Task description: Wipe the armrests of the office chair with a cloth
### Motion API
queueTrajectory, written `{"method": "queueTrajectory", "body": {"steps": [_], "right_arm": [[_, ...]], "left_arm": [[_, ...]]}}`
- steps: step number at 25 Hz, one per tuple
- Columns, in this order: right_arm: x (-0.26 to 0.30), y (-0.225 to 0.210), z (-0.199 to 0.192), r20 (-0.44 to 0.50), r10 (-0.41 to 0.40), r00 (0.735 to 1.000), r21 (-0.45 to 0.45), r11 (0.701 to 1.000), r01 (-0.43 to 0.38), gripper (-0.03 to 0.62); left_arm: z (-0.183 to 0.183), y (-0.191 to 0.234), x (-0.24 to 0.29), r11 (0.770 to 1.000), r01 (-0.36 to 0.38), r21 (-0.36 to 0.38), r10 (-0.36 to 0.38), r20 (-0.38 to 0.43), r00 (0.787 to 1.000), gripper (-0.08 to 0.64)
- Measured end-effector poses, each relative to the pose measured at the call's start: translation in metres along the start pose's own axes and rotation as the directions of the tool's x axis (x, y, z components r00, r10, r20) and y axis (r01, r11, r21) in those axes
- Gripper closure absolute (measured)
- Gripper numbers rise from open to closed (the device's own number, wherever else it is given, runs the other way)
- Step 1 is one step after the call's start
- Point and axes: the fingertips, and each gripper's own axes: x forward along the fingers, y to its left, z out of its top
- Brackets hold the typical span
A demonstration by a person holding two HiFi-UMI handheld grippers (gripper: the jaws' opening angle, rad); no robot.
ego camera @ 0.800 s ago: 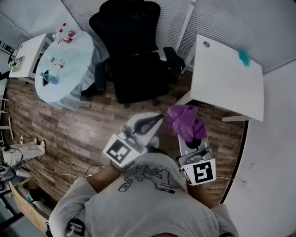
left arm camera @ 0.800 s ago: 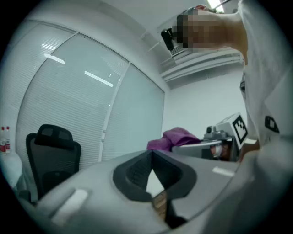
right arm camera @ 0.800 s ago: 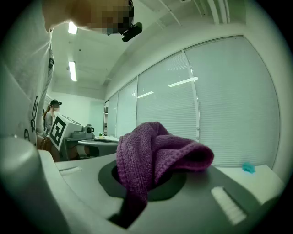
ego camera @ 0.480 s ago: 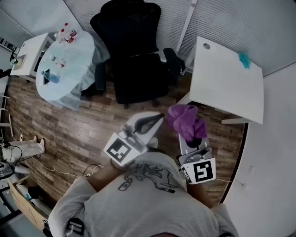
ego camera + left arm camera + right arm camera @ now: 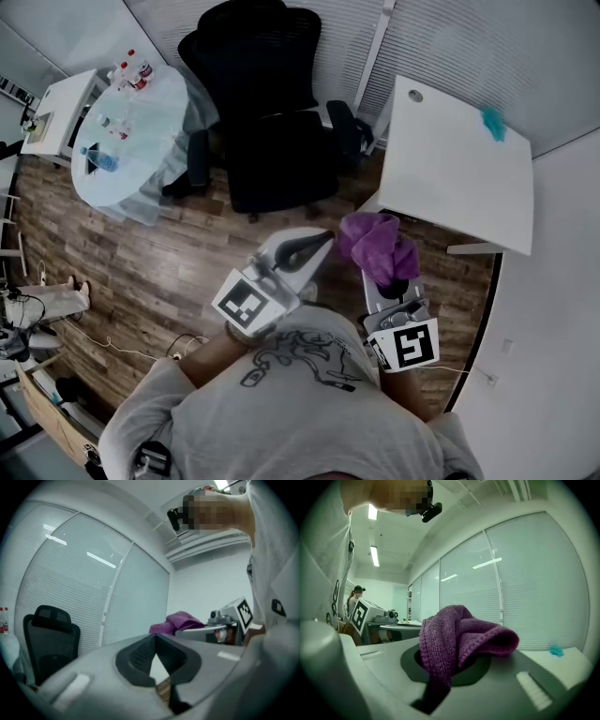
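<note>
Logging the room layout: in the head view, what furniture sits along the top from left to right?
small white stand → round covered table → black office chair → white desk

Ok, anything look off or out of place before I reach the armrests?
Nothing stands out. The purple cloth is bunched in the right gripper, the left gripper is shut and empty, and the office chair stands upright.

Cloth (image 5: 459, 634): purple knitted fabric with a rough, looped pile, matt.
Left claw (image 5: 157, 656) and right claw (image 5: 450, 667): grey moulded plastic shells, smooth and matt. The left claw's inner pads (image 5: 140, 656) are dark and ribbed.
Chair (image 5: 272, 112): black, matt.
Floor (image 5: 141, 262): brown wood-grain planks, low sheen.
Surface (image 5: 459, 169): white, smooth, matt.
</note>
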Motion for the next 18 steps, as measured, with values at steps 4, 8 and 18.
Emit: {"method": "queueTrajectory", "body": {"steps": [4, 8, 18], "right_arm": [[0.014, -0.009, -0.004, -0.009, 0.0, 1.0, 0.006, 1.0, 0.0, 0.558], [0.038, -0.02, -0.009, -0.018, -0.011, 1.0, 0.009, 1.0, 0.011, 0.558], [0.128, -0.056, -0.001, -0.034, -0.031, 0.999, 0.0, 1.0, 0.031, 0.558]], "left_arm": [[-0.003, 0.016, 0.006, 1.0, -0.003, -0.002, 0.003, -0.002, 1.0, 0.56], [-0.009, 0.04, 0.016, 1.0, 0.001, -0.012, -0.002, -0.012, 1.0, 0.56], [0.004, 0.134, 0.048, 0.999, 0.033, -0.015, -0.033, -0.003, 0.999, 0.56]]}}
